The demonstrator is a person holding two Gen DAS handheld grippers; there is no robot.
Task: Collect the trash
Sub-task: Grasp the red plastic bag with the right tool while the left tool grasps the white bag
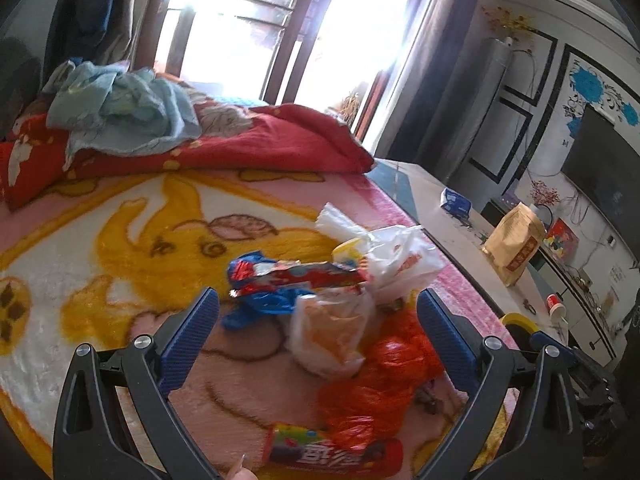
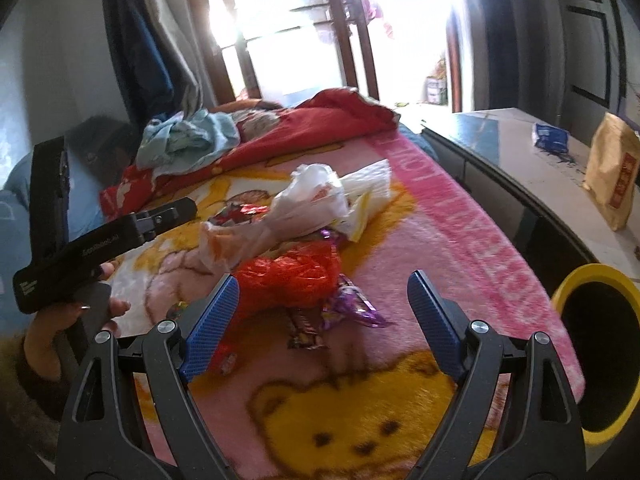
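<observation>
- The left gripper (image 1: 318, 312) stands wide open over the trash on the blanket (image 1: 100, 240), nothing pinched; a clear bag (image 1: 328, 332) and a red bag (image 1: 380, 376) lie between its blue pads without touching them.
- The right gripper (image 2: 322, 312) is also spread open and empty, hovering above the red bag (image 2: 292, 276) and a purple wrapper (image 2: 352, 308).
- Only the left view shows the red tube (image 1: 336, 452) at the bottom edge, the blue wrapper (image 1: 260, 300) and the long red pack (image 1: 304, 276).
- Only the right view shows the hand (image 2: 76, 316) holding the left gripper's black body, and most of the yellow-rimmed bin (image 2: 592, 280) just beside the bed.
- The trash is a loose heap in the middle of the pink and yellow blanket: crumpled white bags (image 2: 316, 196), red plastic, shiny wrappers, all overlapping.
- In the left view the bin (image 1: 520, 320) is a yellow sliver behind the right finger.
- The window glare washes out everything outside.
- Small wrappers under the red bag are blurred and hard to tell apart.
- A fingertip (image 1: 240, 470) pokes in at the bottom edge, cut off.
</observation>
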